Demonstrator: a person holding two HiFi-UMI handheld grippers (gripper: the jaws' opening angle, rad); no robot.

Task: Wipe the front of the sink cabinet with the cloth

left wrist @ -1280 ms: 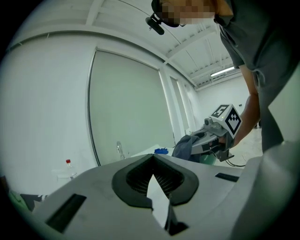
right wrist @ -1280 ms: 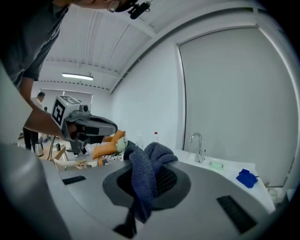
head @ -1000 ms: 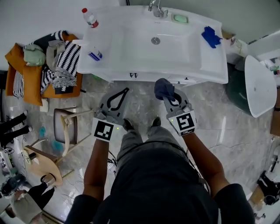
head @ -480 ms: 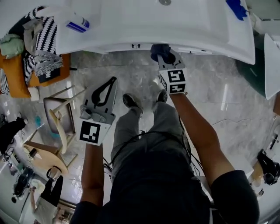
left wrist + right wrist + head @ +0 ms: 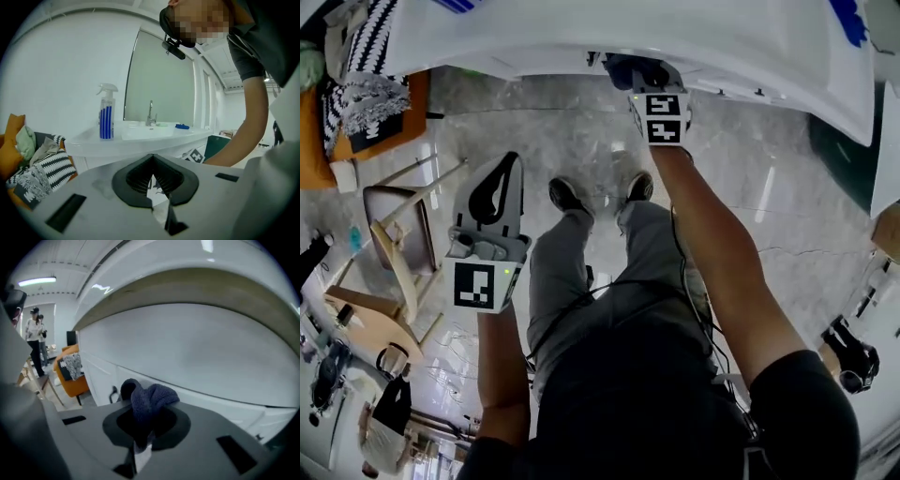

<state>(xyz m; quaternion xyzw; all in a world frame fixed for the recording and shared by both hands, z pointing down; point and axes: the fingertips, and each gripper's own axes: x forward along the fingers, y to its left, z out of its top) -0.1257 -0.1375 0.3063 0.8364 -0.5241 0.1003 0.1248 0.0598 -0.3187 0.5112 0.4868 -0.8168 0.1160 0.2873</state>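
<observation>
The white sink cabinet runs along the top of the head view, under the basin top. My right gripper reaches under the basin's overhang and is shut on a dark blue cloth, which bunches out of its jaws. In the right gripper view the cabinet front fills the frame just beyond the cloth, and a small dark handle shows left of it. My left gripper hangs back over the floor, jaws shut with nothing between them.
A spray bottle, a tap and a blue object are on the basin top. An orange chair with striped fabric is at the left, a wooden stool beside it. The person's shoes stand before the cabinet.
The head has leaned forward and down. My right gripper with the cloth has advanced from open floor to under the basin's edge, close to the cabinet front. The left gripper stayed back.
</observation>
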